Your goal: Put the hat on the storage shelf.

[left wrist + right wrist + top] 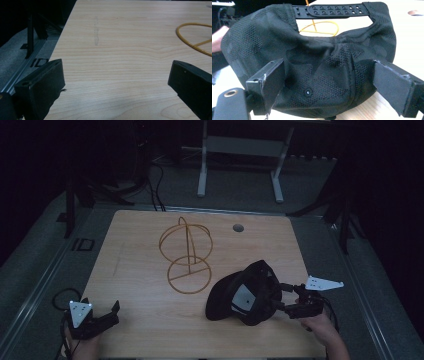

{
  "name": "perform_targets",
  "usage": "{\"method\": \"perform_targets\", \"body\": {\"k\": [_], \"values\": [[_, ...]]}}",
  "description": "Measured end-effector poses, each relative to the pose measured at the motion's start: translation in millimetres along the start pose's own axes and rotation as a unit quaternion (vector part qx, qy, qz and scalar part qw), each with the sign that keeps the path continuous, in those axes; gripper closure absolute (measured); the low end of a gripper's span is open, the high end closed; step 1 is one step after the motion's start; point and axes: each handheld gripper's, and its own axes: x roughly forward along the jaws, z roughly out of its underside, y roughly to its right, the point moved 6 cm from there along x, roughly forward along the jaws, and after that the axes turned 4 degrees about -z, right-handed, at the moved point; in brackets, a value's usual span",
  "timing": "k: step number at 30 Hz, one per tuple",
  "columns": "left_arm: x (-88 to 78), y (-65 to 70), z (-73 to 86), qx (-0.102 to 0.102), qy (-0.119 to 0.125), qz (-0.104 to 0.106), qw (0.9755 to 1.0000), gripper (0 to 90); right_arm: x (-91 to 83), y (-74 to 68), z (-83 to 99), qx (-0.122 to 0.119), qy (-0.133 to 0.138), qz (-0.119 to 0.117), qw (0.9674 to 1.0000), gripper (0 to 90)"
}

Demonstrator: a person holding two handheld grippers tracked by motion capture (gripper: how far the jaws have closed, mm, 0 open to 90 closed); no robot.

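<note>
Right gripper (281, 296) at the table's near right, levelled toward the left, jaws apart either side of the black mesh cap (243, 294); contact with the crown not determinable. Cap lying on the wooden table (140, 260), near right, snapback strap (332, 10) at its far side, just beside the yellow wire stand (187, 255). Left gripper (107, 315) low at the near left corner, jaws wide apart over bare wood. Room dim; grey carpet, white desk frame (240, 160) beyond.
</note>
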Motion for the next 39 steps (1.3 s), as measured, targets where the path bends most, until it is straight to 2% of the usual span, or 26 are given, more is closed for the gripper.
{"method": "perform_targets", "body": {"k": [2, 3, 4, 5, 7, 9, 11, 12, 14, 16, 18, 19, 22, 28, 34, 35, 39], "values": [[0.4, -0.1, 0.4, -0.001, -0.002, 0.002, 1.0, 1.1, 0.8, 0.6, 1.4, 0.008, -0.006, -0.013, 0.9999, 14.9], [0.6, -0.1, 0.3, -0.002, -0.001, 0.002, 1.0, 1.2, 1.5, 0.8, 2.2, 0.006, -0.012, -0.016, 0.9998, 18.7], [0.6, -0.1, 0.3, -0.002, -0.001, 0.002, 1.0, 1.2, 1.5, 0.8, 2.2, 0.006, -0.012, -0.016, 0.9998, 18.7], [0.7, -0.1, 0.3, -0.003, -0.001, 0.002, 1.0, 1.1, 2.9, -0.4, 4.3, -0.007, -0.026, -0.02, 0.9994, 27.7], [0.8, 0.0, 0.4, -0.002, -0.002, 0.002, 1.0, 1.2, 4.4, 0.0, 5.5, -0.013, -0.035, -0.013, 0.9992, 35.5], [0.9, 0.2, 0.4, -0.003, -0.002, 0.003, 1.0, 1.1, 6.9, -0.3, 5.8, -0.007, -0.035, -0.012, 0.9993, 40.2], [0.9, 0.2, 0.4, -0.003, -0.002, 0.003, 1.0, 1.1, 8.2, -0.9, 5.2, -0.004, -0.033, -0.011, 0.9994, 40.2], [1.0, 0.3, 0.7, -0.003, -0.003, 0.003, 1.0, 1.2, 11.8, -4.0, 3.1, -0.005, -0.029, -0.01, 0.9995, 51.7], [1.0, 0.3, 0.7, -0.003, -0.003, 0.003, 1.0, 1.2, 15.3, -6.8, 0.6, -0.011, -0.023, -0.008, 0.9996, 64.2], [0.7, 0.4, 0.5, -0.003, -0.002, 0.004, 1.0, 1.2, 19.4, -9.6, -1.3, -0.015, -0.024, -0.013, 0.9995, 71.4], [0.6, 0.3, 0.4, -0.003, -0.002, 0.005, 1.0, 1.1, 22.9, -13.6, -3.4, -0.019, -0.022, -0.023, 0.9993, 84.6], [0.7, 0.4, 0.5, -0.003, -0.002, 0.006, 1.0, 1.2, 24.6, -15.3, -4.2, -0.026, -0.024, -0.02, 0.9992, 88.2], [0.9, 1.0, 0.6, -0.004, -0.002, 0.01, 0.9999, 1.1, 27.9, -19.7, -6.7, -0.039, -0.03, -0.006, 0.9988, 89.5], [1.6, 2.8, 0.8, -0.005, -0.003, 0.018, 0.9998, 1.2, 24.4, -28.3, -14.9, -0.049, -0.016, -0.005, 0.9987, 89.8], [1.6, 4.3, 0.8, 0.0, -0.004, 0.019, 0.9998, 1.2, 19.4, -40.1, -28.3, -0.062, -0.001, -0.015, 0.998, 89.9], [1.6, 4.6, 0.8, -0.001, -0.003, 0.021, 0.9998, 1.2, 16.9, -46.4, -35.5, -0.064, 0.009, -0.021, 0.9977, 90.0], [1.6, 6.7, 0.5, 0.0, -0.005, 0.032, 0.9995, 1.2, 12.2, -59.0, -49.6, -0.08, 0.023, -0.03, 0.9961, 90.0]]}}
